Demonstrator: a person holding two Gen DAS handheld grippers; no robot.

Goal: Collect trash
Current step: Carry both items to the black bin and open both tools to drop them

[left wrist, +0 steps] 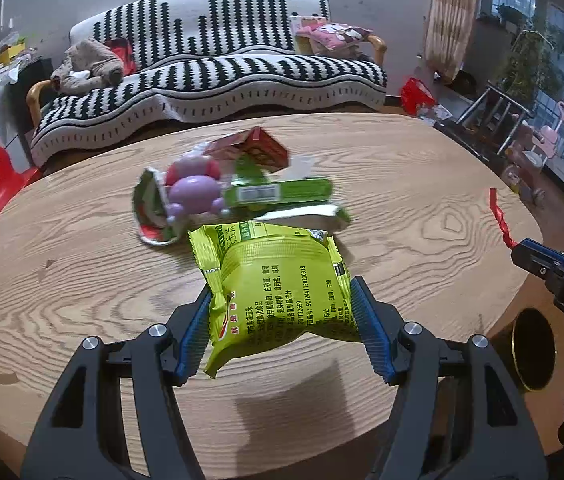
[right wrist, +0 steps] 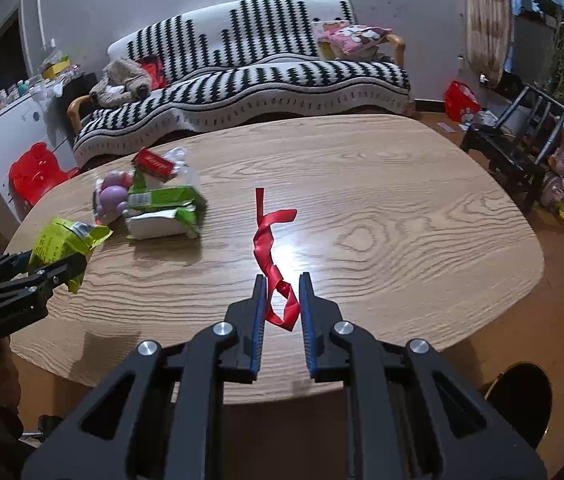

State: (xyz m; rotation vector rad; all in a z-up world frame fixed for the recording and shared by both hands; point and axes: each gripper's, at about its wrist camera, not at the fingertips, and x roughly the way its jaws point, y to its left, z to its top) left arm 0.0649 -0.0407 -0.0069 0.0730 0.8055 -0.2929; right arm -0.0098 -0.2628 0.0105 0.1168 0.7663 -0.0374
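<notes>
Both tongs you hold are black with ribbed blue pads: your left gripper [left wrist: 282, 300] is clamped on a puffy yellow-green snack bag [left wrist: 278, 284], crinkled foil printed with dark text, lifted just above the table [left wrist: 401, 184]; your right gripper [right wrist: 282, 300] has its jaws drawn close around the looped lower end of a red ribbon [right wrist: 272, 256], though you cannot tell whether the pads actually pinch it. That ribbon is one thin, glossy, twisted strip rising from the jaws over the table's middle. One oval tabletop of pale, strongly grained wood carries a single pile of litter [left wrist: 238, 184] near its far left: one red carton, two green-and-white wrappers, one round foil lid and one purple-and-pink plastic toy. Your left view shows the bag's printed face and the pile close up, with only a sliver of ribbon [left wrist: 499, 220] at the right edge; your right view shows the ribbon whole and the bag [right wrist: 62, 244] from the side. Beyond stands one sofa [right wrist: 266, 68] under a black-and-white knitted cover.
</notes>
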